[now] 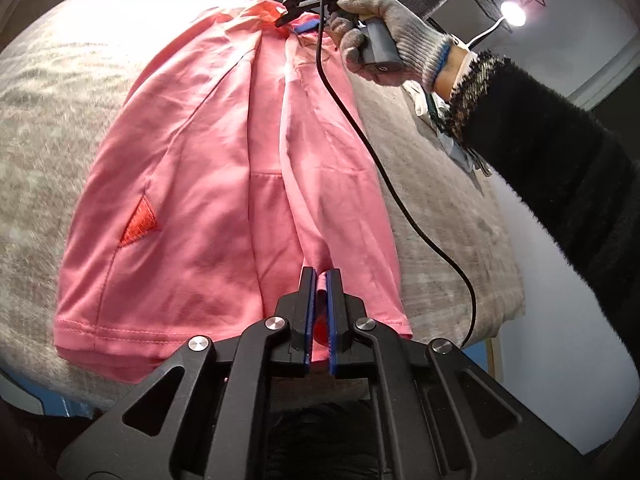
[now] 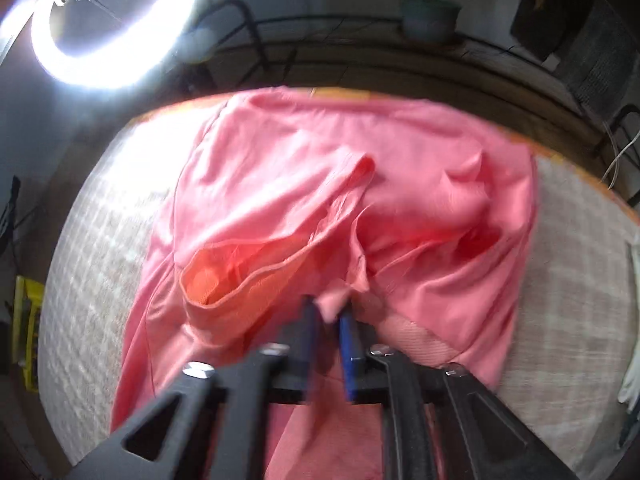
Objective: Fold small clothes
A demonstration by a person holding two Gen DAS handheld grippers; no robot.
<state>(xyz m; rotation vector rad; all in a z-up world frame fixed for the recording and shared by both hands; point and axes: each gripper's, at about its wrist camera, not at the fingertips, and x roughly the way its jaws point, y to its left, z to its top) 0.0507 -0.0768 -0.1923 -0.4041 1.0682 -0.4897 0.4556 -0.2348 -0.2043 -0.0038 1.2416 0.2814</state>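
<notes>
A pink garment (image 1: 200, 160) with a red triangular patch (image 1: 139, 227) lies lengthwise on the grey cloth-covered table (image 1: 48, 120). My left gripper (image 1: 321, 284) is shut on its near hem, and a pinch of pink cloth shows between the blue pads. At the far end a gloved hand (image 1: 384, 32) holds my right gripper (image 1: 286, 16) over the garment's other edge. In the right wrist view the garment (image 2: 400, 180) is rumpled, with an orange mesh lining (image 2: 224, 276) exposed. The right gripper (image 2: 330, 316) has its jaws a little apart; a small pink flap (image 2: 333, 303) sits loosely between them.
A black cable (image 1: 400, 200) hangs from the right gripper across the table's right side. A black fuzzy sleeve (image 1: 540, 140) reaches in from the right. A ring light (image 2: 112, 20) glares behind the table, beside a plant pot (image 2: 430, 20). Pale clothes (image 2: 632, 360) lie at the right edge.
</notes>
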